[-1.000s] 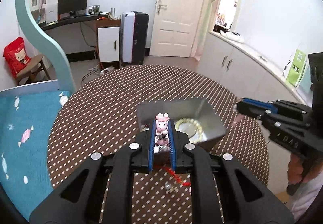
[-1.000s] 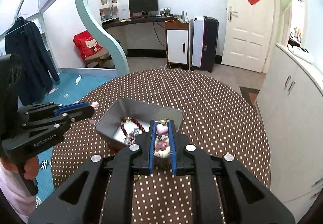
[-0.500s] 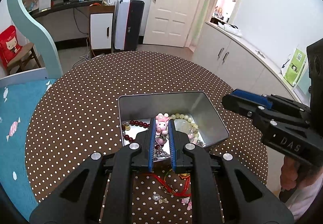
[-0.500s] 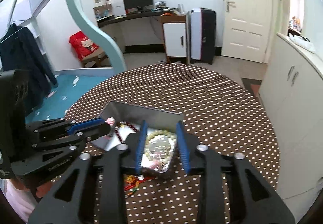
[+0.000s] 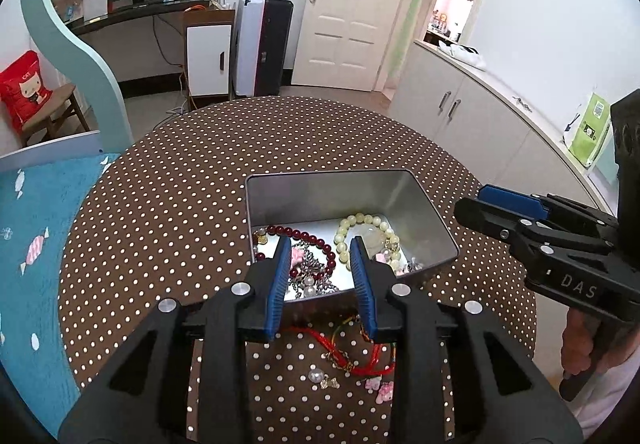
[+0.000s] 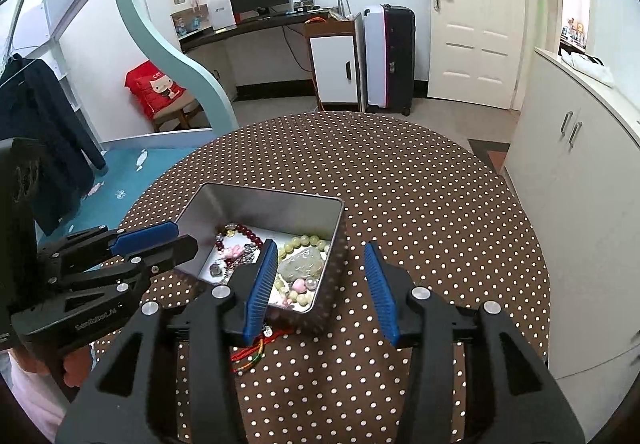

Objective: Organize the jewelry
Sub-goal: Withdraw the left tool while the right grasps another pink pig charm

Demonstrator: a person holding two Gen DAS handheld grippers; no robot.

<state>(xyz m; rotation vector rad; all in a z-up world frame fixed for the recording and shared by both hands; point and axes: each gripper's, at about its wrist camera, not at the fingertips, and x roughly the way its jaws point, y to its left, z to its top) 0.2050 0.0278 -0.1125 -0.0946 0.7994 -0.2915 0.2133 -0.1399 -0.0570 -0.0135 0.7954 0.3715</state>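
A silver metal tin (image 5: 434, 222) (image 6: 334, 232) stands on the round polka-dot table (image 5: 168, 203). It holds a dark red bead bracelet (image 5: 298, 234), a pale green bead bracelet (image 5: 360, 219) (image 6: 304, 242), a silver chain and a pink pig charm (image 5: 297, 255) (image 6: 233, 252). My left gripper (image 5: 320, 256) is open and empty just above the tin's near edge. My right gripper (image 6: 320, 260) is open and empty over the tin's right wall. A red cord bracelet (image 5: 360, 360) (image 6: 256, 352) and small pink charms (image 5: 382, 390) lie on the table in front of the tin.
The table edge curves round close to the tin on the right. White cabinets (image 6: 580, 171) stand to the right, a blue rug (image 5: 24, 228) lies on the floor at left. A door, suitcase and desk are far behind.
Both grippers opened. The left let go of the pink pig charm and the right let go of the pink heart charm; both now lie in the tin.
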